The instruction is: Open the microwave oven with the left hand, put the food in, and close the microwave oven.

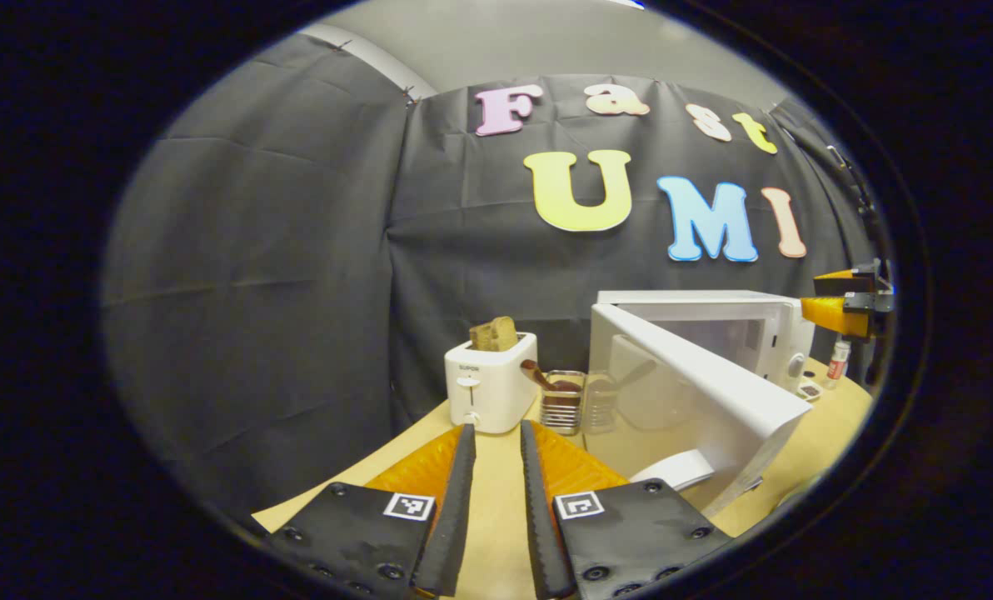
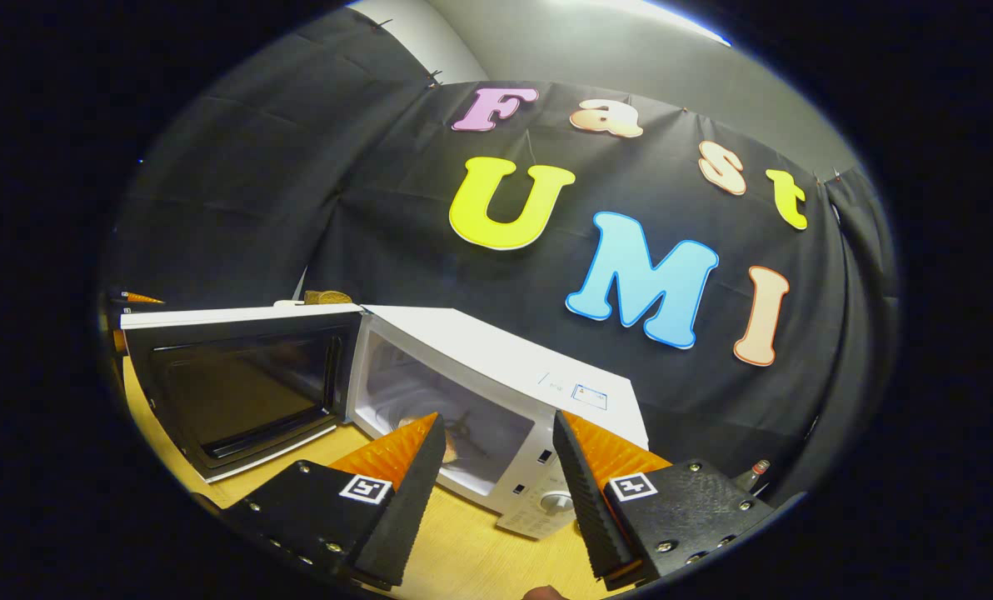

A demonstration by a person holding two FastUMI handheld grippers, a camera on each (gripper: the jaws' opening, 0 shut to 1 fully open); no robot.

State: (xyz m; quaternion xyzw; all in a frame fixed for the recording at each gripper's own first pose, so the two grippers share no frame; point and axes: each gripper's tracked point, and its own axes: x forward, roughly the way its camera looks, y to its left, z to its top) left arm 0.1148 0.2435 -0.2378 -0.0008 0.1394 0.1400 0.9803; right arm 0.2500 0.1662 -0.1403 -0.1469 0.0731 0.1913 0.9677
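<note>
The white box-shaped microwave oven (image 2: 496,392) stands on the pale wooden surface (image 2: 463,542) with its dark-windowed door (image 2: 238,383) swung wide open; something dark lies inside, too unclear to name. The right claw (image 2: 496,467) hangs just before the cavity, parted and holding nothing. The left claw (image 1: 496,467) is narrowly parted, empty, facing a white toaster (image 1: 490,379) with brown bread (image 1: 495,333).

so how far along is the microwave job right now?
Done: the microwave door is swung wide open. In hand: nothing; the left tool and right tool are both open and empty. Whether food is inside is unclear. Left: load it if needed, then close the door.
</note>
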